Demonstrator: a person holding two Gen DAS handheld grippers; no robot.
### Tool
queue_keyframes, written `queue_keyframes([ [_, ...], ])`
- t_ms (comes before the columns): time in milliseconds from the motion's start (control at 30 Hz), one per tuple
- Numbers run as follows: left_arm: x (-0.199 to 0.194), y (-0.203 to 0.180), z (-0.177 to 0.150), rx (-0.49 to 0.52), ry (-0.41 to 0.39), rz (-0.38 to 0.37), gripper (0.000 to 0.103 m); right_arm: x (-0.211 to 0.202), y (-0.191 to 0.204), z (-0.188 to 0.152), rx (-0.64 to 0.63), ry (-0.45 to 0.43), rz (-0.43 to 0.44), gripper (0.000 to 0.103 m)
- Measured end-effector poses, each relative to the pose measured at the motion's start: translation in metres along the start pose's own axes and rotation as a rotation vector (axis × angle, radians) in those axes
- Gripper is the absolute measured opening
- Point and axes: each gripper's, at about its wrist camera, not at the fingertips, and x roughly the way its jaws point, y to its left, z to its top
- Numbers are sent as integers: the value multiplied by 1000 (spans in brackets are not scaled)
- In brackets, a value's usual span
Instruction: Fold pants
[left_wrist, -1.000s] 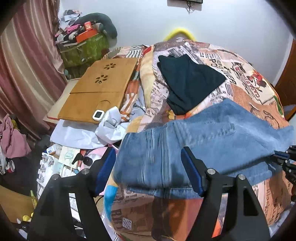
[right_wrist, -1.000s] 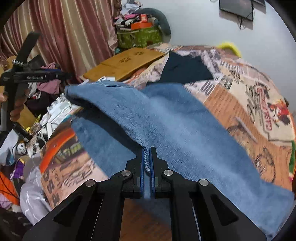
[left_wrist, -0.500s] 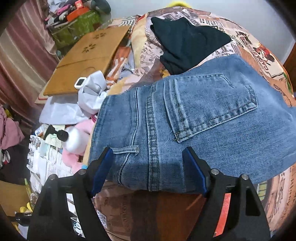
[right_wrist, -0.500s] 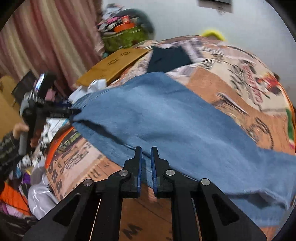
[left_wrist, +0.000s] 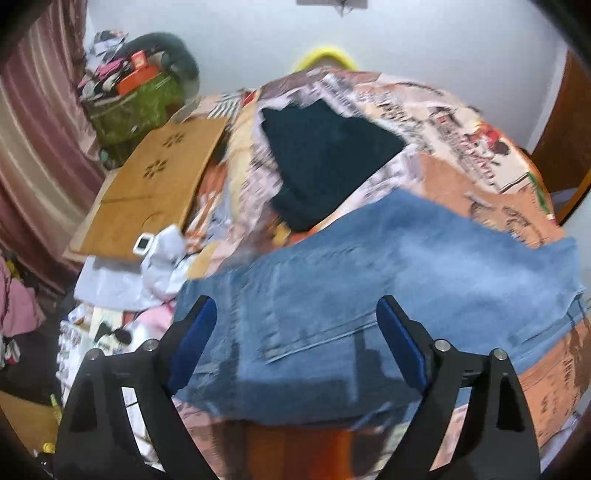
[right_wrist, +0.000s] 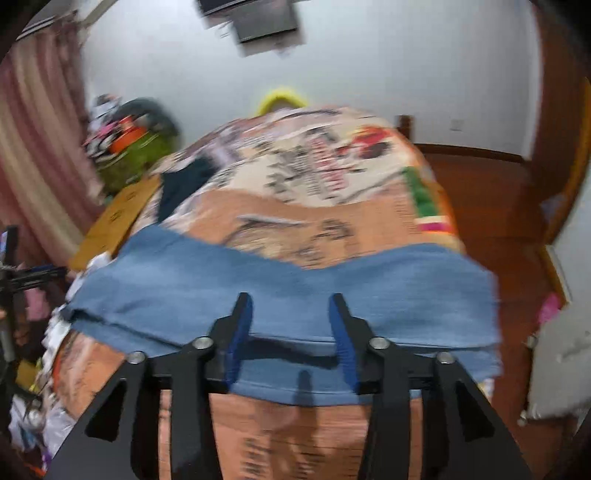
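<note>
Across the lower middle of both frames lie the blue denim pants (left_wrist: 388, 295), spread flat in a wide band on the bed's patterned bedspread (left_wrist: 461, 155); along their near edge I can see two stacked layers of denim. My left tool (left_wrist: 295, 343) hangs over the near left part of the denim with its blue pads spread wide and nothing between them. My right tool (right_wrist: 291, 332) stands partly spread above the near edge of the pants, also gripping nothing, and its shadow falls on the cloth just beyond it. Toward the upper middle of the left frame a dark folded garment (left_wrist: 325, 162) rests on the bedspread, apart from the pants. At the left a wooden lap desk (left_wrist: 155, 192) leans beside the bed with a small white gadget (left_wrist: 144, 243) at its lower edge. Both views are blurred.
</note>
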Motion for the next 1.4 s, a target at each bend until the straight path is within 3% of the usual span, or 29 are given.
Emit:
queue_keyframes([
  [133, 7, -29, 8, 37, 1, -26, 91, -9, -43, -3, 42, -33, -127, 60],
  [267, 26, -54, 7, 78, 27, -24, 91, -7, -88, -16, 149, -17, -183, 60],
  [367, 45, -65, 3, 90, 70, -24, 91, 6, -124, -31, 263, 25, -179, 60],
  [533, 71, -78, -6, 103, 123, -19, 93, 30, -149, -47, 355, 94, -183, 60],
  [667, 77, -84, -10, 118, 105, 5, 100, 52, -162, -50, 424, 142, -146, 60],
  [867, 79, -85, -10, 117, 93, 4, 102, 77, -174, -48, 512, 187, -36, 63],
  [967, 81, -85, -9, 109, 94, 1, 102, 83, -179, -46, 540, 183, -20, 58],
  [1067, 80, -86, -9, 114, 93, 8, 102, 80, -178, -42, 537, 156, -32, 32],
  [1100, 80, -86, -8, 116, 94, 10, 102, 79, -177, -40, 525, 147, -45, 15],
  [1133, 79, -86, -8, 120, 96, 12, 102, 75, -173, -38, 495, 139, -77, 7],
  [1300, 66, -82, -6, 128, 93, 21, 102, 40, -155, -22, 322, 39, -211, 4],
  [1400, 53, -77, -5, 129, 62, 31, 102, 15, -165, -14, 317, -6, -204, 4],
])
